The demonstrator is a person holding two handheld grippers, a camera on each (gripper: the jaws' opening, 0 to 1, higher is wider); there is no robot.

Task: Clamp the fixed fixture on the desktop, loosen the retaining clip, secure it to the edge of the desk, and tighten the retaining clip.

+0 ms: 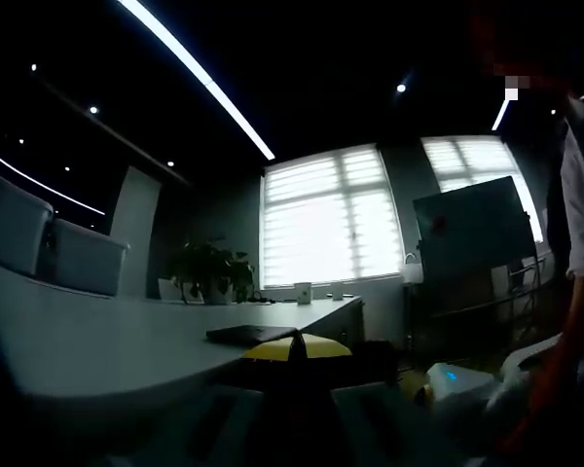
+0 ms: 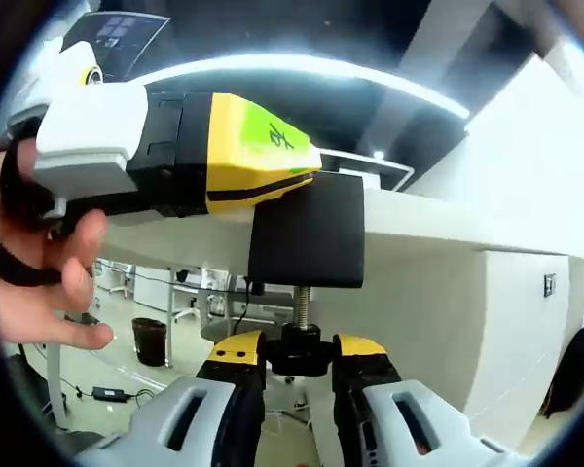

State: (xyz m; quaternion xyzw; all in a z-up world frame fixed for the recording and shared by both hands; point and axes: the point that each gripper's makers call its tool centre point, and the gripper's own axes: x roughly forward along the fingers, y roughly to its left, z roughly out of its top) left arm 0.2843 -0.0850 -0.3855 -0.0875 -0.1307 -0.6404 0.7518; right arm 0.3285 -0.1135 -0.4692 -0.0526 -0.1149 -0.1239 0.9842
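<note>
The black fixture [image 2: 307, 241] sits over the white desk's edge [image 2: 438, 243], seen from below in the right gripper view. A threaded screw [image 2: 301, 304] runs down from it to the retaining clip's black knob [image 2: 297, 362]. My right gripper [image 2: 299, 352] has its yellow-tipped jaws pressed on both sides of that knob. My left gripper [image 2: 307, 167] reaches in from the left, held by a hand [image 2: 49, 282], and is shut on the fixture's top. In the dim left gripper view, the left gripper [image 1: 297, 348] holds the fixture's flat top plate [image 1: 253, 334] on the desktop [image 1: 127, 336].
A potted plant [image 1: 212, 272], a white cup [image 1: 303, 292] and two chairs [image 1: 15, 229] stand along the desk. A dark board [image 1: 472, 233] stands near the bright windows, and a person [image 1: 579, 224] is at the right. Under the desk are a bin [image 2: 148, 341] and floor cables.
</note>
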